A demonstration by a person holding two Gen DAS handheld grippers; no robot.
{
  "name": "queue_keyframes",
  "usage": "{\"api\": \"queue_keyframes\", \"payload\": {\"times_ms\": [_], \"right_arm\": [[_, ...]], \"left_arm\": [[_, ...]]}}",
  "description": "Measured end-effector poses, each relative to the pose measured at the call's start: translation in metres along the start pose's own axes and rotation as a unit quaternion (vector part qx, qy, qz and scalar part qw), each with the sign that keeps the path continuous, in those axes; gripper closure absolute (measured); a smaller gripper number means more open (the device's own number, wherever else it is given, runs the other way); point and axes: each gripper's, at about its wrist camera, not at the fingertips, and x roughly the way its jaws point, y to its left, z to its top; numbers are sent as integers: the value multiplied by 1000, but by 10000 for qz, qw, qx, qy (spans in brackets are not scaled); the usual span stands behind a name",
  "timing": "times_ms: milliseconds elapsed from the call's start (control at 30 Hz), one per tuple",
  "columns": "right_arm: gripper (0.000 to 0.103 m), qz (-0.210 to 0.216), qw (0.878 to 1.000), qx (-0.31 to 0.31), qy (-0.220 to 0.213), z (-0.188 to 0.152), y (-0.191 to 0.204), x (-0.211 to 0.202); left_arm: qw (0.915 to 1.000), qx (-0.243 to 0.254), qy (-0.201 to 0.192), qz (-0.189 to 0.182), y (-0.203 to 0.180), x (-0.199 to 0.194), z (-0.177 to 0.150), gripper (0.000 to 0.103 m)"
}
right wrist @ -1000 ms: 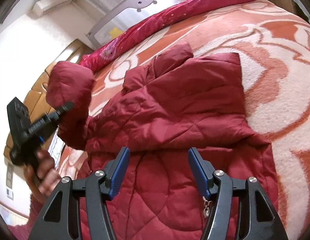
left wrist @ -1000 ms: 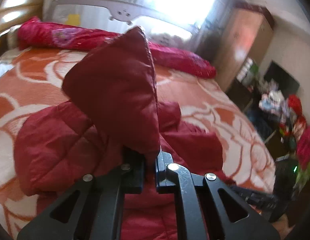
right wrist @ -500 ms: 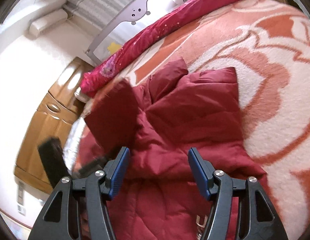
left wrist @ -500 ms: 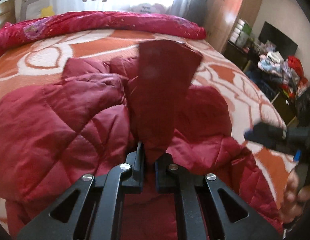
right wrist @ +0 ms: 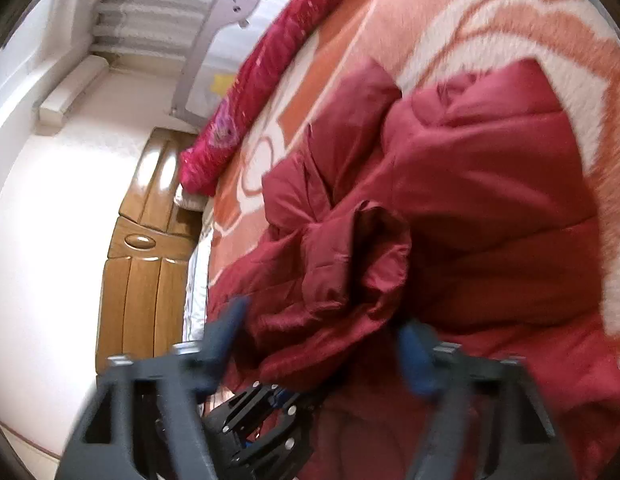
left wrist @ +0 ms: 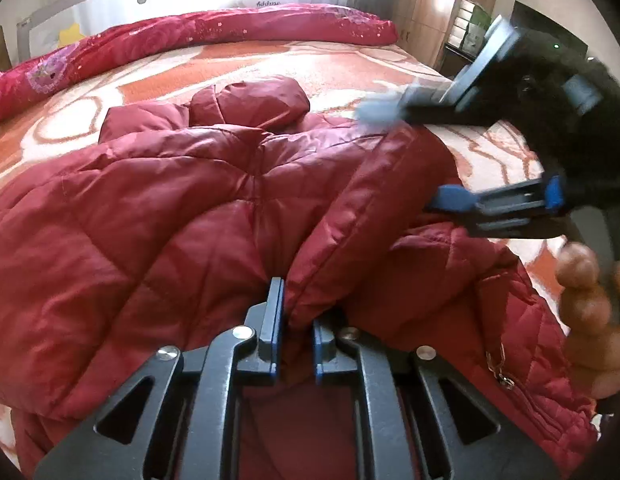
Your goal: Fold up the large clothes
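Here the left gripper point(left wrist: 294, 344) has its jaws a little apart around the cuff end of a sleeve point(left wrist: 373, 208) of the dark red quilted jacket point(left wrist: 158, 232), and they have just been opening; the cuff sits between them, apparently loosened rather than pinched, which suits laying the sleeve across the body. Ahead of these jaws the jacket lies spread on the orange-and-white patterned bed point(left wrist: 270, 60), its hood point(left wrist: 250, 100) farthest off, toward the red quilt roll point(left wrist: 214, 32) along the far edge. The sleeve runs from the jaws up and to their right, folded inward over the chest, probably to narrow the garment before the next fold. Further right, the right gripper point(left wrist: 421, 148) reaches in over the same sleeve, a hand point(left wrist: 589, 304) on its handle. Its jaws stand apart, one above and one below the sleeve's outer edge, and have just been closing; whether the pads press the fabric I cannot tell, since they are blurred.
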Motion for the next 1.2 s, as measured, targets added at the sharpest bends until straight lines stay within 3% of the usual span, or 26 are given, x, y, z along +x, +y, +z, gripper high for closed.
{"api": "queue_keyframes", "payload": {"times_ms": [100,167,300,500,633,833,1067,1133,1200], "right_arm": [[85,-281,9996,-80,-10,1,-1,3],[88,-338,9993,-129,-37,-1,-3,1],[91,-462,9985,-245,-142,-5,-3,-4],[92,-440,9966,-593,-359,-5,12,-33],[92,-357,9958,-674,-509,-4,12,-58],[94,-886,9923,-722,-486,-8,-17,-62],[89,-1391,9859,-786,-502,-14,-36,-52],[81,-1653,9800,-884,-666,-18,-26,-58],[81,-2064,9652,-1193,-1075,-24,-6,-73]], "left_arm": [[9993,-223,41,-286,11,-12,-5,86],[9976,-446,19,-528,21,-26,-10,86],[9942,-843,-187,-647,44,-58,-15,86],[9888,-1335,-617,-250,93,-92,-3,85],[9838,-1709,-545,-43,129,-83,3,85],[9831,-1825,38,-149,147,-38,-8,86],[9851,-1701,189,-162,141,-21,-13,86],[9854,-1681,218,-168,142,-21,-13,86],[9860,-1645,232,-151,142,-20,-14,86]]}}
